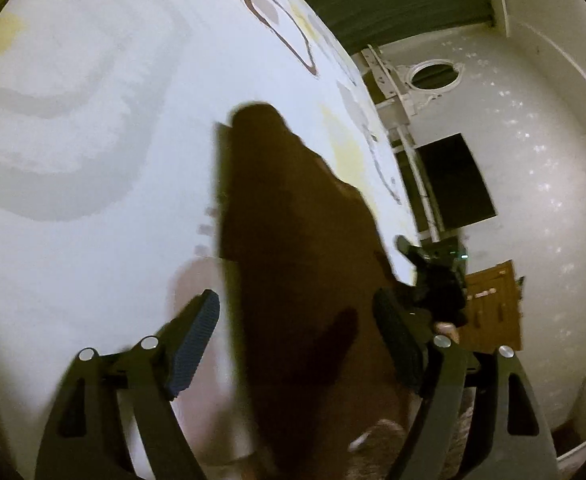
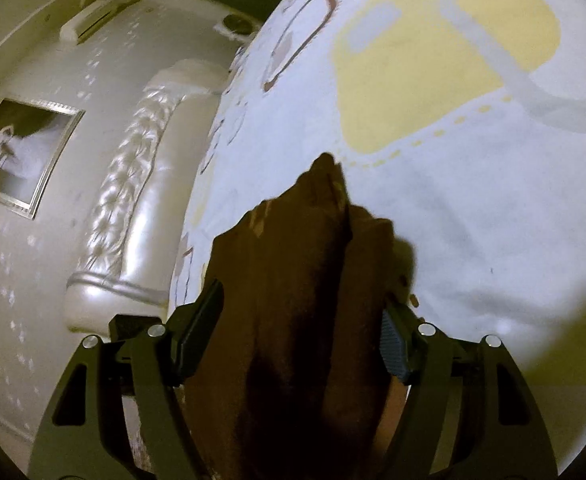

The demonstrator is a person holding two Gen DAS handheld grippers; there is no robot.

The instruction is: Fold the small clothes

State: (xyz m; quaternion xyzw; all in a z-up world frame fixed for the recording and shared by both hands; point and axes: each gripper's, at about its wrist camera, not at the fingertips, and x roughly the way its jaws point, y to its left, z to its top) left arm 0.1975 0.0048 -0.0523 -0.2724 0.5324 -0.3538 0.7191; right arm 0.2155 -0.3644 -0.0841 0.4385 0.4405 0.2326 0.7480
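Observation:
A small brown garment lies on a white patterned bedsheet. In the left wrist view it runs up between the two fingers of my left gripper, whose jaws stand wide apart around it without pinching it. The right gripper shows as a dark shape at the garment's right edge. In the right wrist view the brown garment is bunched in folds between the fingers of my right gripper, whose jaws are also wide apart. The cloth hides the gap behind the fingers.
The sheet carries yellow and grey shapes. A white tufted headboard and a framed picture are on the left of the right view. A dark panel and a wooden cabinet stand past the bed edge.

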